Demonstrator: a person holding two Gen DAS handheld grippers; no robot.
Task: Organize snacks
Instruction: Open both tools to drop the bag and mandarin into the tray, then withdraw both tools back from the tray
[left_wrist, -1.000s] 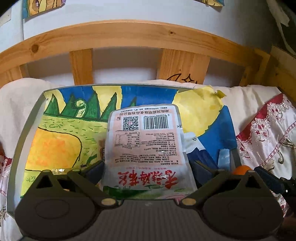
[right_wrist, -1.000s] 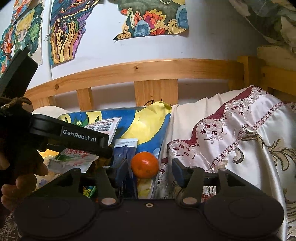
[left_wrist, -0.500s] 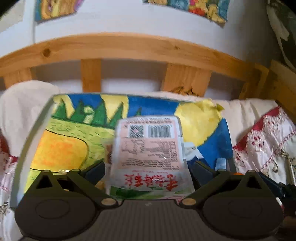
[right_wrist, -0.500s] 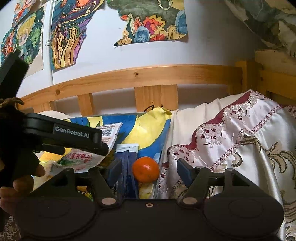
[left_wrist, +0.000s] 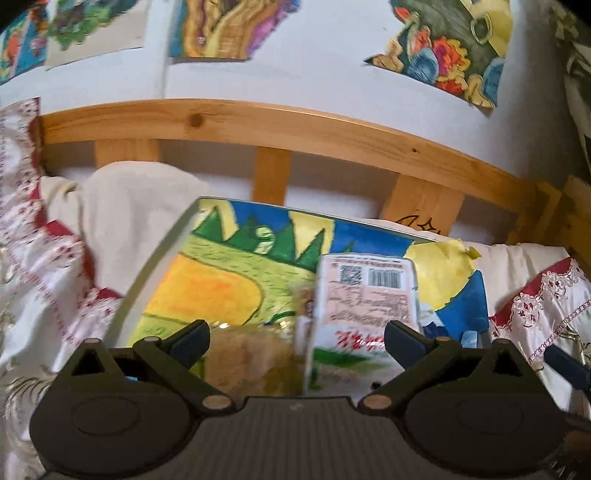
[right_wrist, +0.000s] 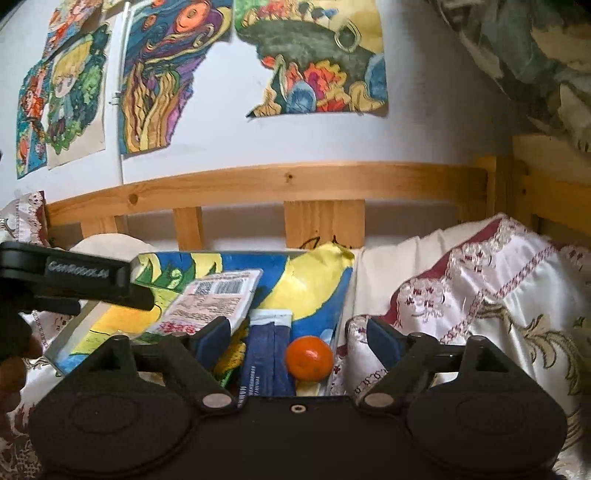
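Left gripper (left_wrist: 297, 341) released, low centre of frame, tan bag (left_wrist: 247, 363) between fingers, untouched.
Pink packet (left_wrist: 365, 295) right of centre on painted board (left_wrist: 207, 288).
Right gripper (right_wrist: 297, 338) released, orange (right_wrist: 309, 358) between fingers.
Advice: centre on one item, clamp gently.

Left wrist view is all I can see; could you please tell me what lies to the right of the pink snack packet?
Observer: A dark blue packet lies just right of the pink snack packet, on the painted board.
Operator: Thank you. Is there anything beyond it?
Observer: Yes, an orange sits right of the dark blue packet, near the board's right edge.
Operator: Is the right gripper holding either of them?
Observer: No. The right gripper is open, and the orange lies ahead between its fingers, ungripped.
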